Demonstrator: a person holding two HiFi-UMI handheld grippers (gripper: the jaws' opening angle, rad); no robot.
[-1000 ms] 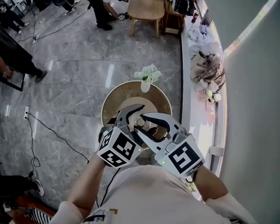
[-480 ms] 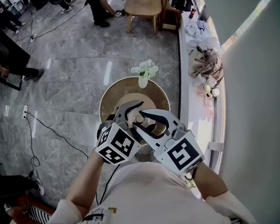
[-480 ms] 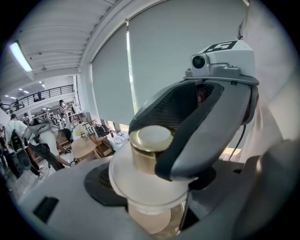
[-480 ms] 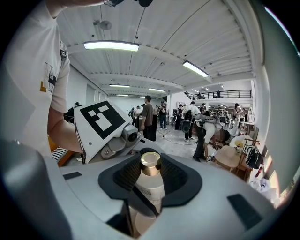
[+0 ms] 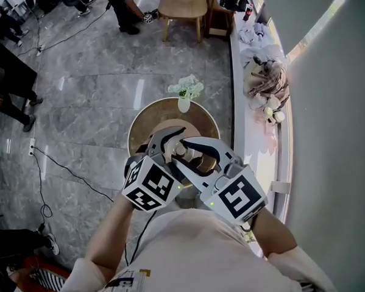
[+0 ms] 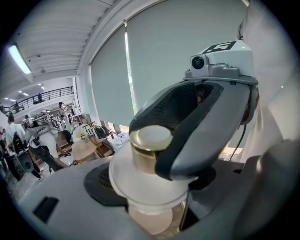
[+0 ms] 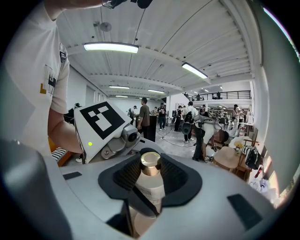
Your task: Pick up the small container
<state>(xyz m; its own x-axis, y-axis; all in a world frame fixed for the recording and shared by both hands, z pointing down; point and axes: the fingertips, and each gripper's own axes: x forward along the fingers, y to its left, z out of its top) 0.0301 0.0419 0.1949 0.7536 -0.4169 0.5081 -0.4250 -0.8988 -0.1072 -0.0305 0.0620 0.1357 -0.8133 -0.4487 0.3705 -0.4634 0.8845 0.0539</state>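
The small frosted white container (image 7: 151, 190) with the shiny gold cap is standing upright over the round wooden table (image 5: 141, 123). The left gripper (image 5: 170, 146) is holding its wide pale body in its fingers, and the right gripper (image 5: 195, 157) is hugging the cap with its dark fingers.

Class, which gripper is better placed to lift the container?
Left gripper, probably: its fingers flank the container's wide white body, whereas the right gripper's fingers sit only round the narrow gold cap.
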